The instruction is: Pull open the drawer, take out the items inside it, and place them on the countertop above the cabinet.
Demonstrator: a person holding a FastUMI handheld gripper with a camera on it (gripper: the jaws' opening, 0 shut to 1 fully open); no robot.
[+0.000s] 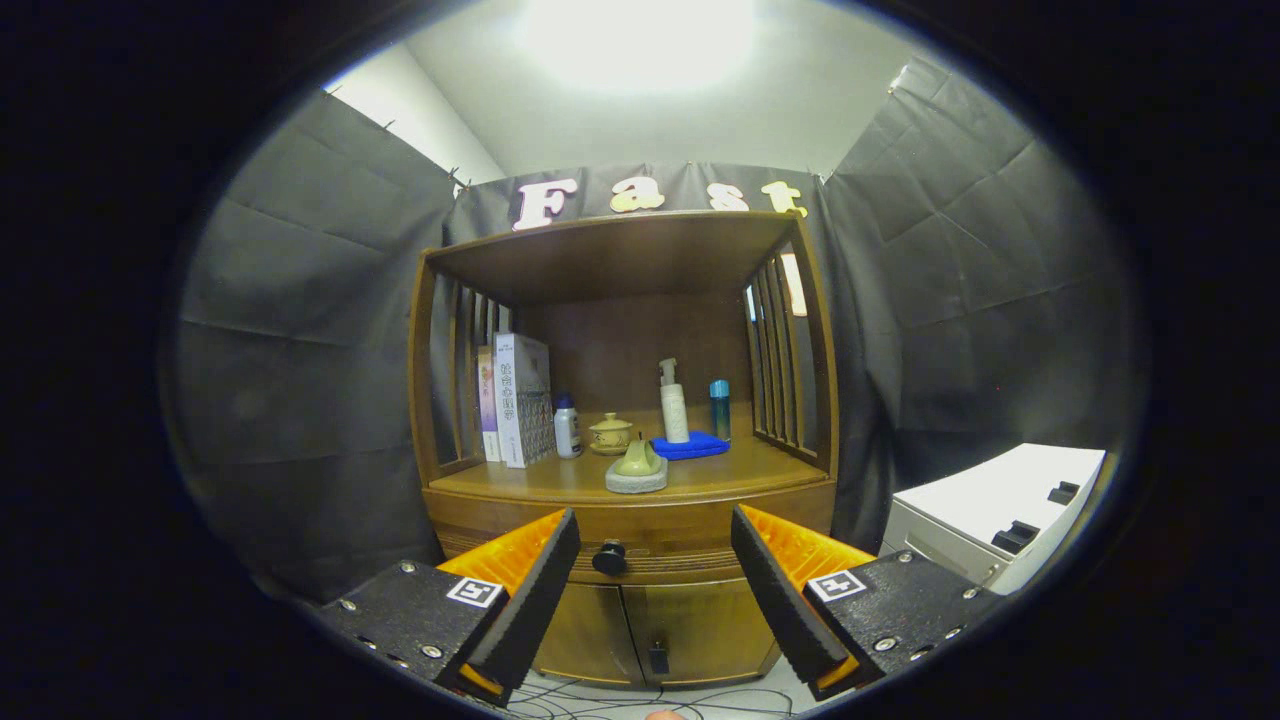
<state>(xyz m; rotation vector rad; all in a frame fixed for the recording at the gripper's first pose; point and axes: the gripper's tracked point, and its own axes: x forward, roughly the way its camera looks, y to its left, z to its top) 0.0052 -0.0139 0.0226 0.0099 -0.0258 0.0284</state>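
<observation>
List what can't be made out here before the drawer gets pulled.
- Drawer contents: gripper view, hidden behind its closed front.
- Book titles: gripper view, too small to read.
- Lower cabinet doors: partly covered by the open tool and its fingers, which straddle the knob without touching it.
- White unit beside the cabinet: cut off at the edge of the view.

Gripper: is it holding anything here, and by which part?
Nothing is held. The gripper is open, fingers apart, with the drawer knob ahead between them, untouched.

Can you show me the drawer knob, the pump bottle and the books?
drawer knob (609, 557): gripper view, its round face.
pump bottle (675, 410): gripper view, its body.
books (520, 400): gripper view, the front book's cover.
</observation>
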